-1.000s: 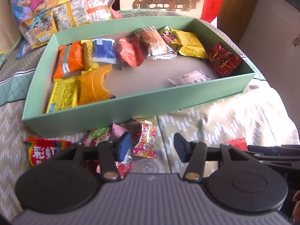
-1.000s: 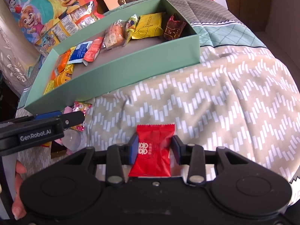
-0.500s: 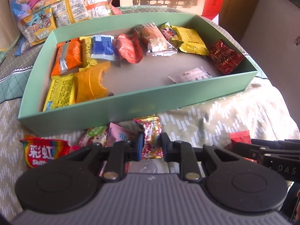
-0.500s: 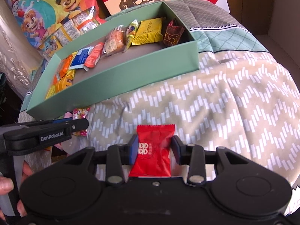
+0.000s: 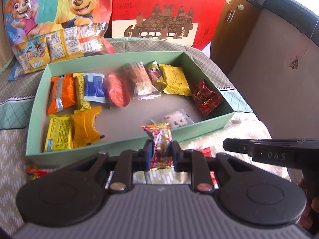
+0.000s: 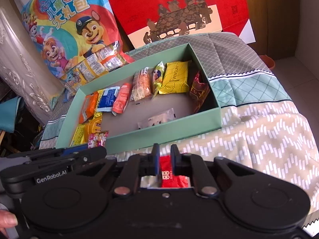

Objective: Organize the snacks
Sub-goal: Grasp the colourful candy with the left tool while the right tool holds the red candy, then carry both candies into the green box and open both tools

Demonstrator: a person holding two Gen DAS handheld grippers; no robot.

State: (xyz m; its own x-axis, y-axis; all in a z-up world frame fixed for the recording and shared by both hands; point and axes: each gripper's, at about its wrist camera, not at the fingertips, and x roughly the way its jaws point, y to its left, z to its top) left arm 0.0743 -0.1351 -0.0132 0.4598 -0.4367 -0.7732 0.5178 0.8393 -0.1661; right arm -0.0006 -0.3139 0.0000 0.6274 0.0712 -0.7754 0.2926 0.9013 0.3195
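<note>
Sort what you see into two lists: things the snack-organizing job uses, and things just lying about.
Job:
left gripper, holding a colourful candy
right gripper, holding a red packet
green box

Lying about:
cartoon gift bag
red carton
patterned cloth

Left tool and right tool side by side, each with fingers clamped narrow.

Patterned blanket, red gift bag, wooden cabinet
</note>
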